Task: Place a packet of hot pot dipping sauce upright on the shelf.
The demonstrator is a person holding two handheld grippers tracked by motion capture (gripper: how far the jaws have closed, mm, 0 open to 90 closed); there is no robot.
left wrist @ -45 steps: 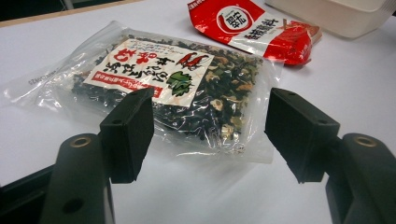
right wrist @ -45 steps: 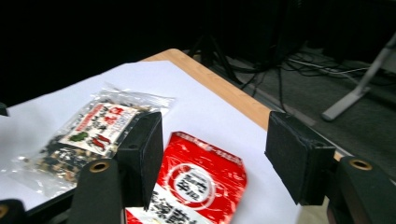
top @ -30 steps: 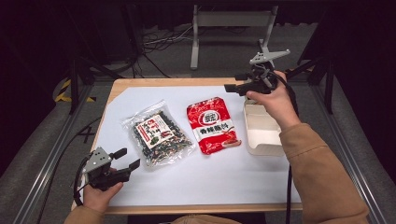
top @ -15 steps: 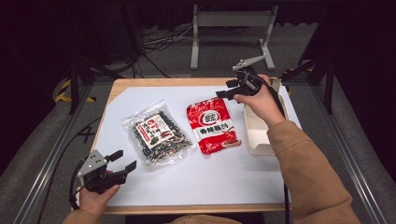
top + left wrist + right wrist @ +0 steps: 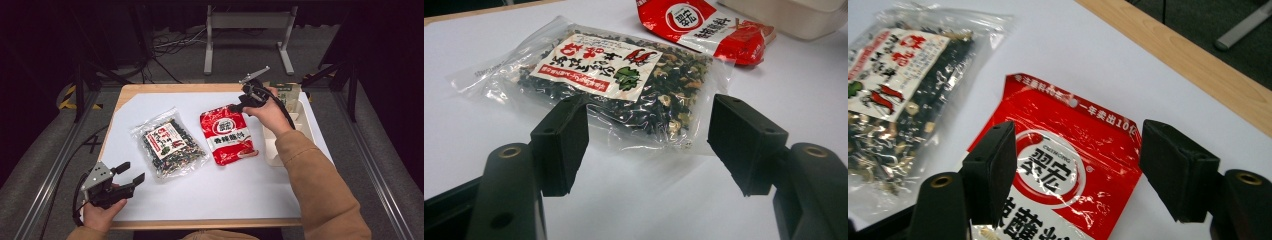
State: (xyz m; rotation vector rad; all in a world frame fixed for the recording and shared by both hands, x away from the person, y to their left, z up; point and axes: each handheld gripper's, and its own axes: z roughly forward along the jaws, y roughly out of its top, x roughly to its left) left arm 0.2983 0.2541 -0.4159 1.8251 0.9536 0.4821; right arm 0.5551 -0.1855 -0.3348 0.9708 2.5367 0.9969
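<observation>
A red sauce packet (image 5: 227,135) (image 5: 1058,175) lies flat at the middle right of the white table cover. To its left lies a clear bag of dark dried mix (image 5: 169,145) (image 5: 619,85) with a red and white label. My right gripper (image 5: 235,106) (image 5: 1075,177) hovers open just above the red packet's far end, jaws either side of its top edge. My left gripper (image 5: 131,172) (image 5: 646,145) stands open near the table's front left corner, pointing at the clear bag, nothing between its jaws.
A white plastic tray (image 5: 305,125) sits at the right edge of the table, partly behind the right forearm; its corner (image 5: 804,20) is visible past the red packet. The wooden table edge (image 5: 1198,65) runs along the far side.
My right gripper has moved left and down from above the white tray to the far end of the red packet. The left gripper has barely shifted.
</observation>
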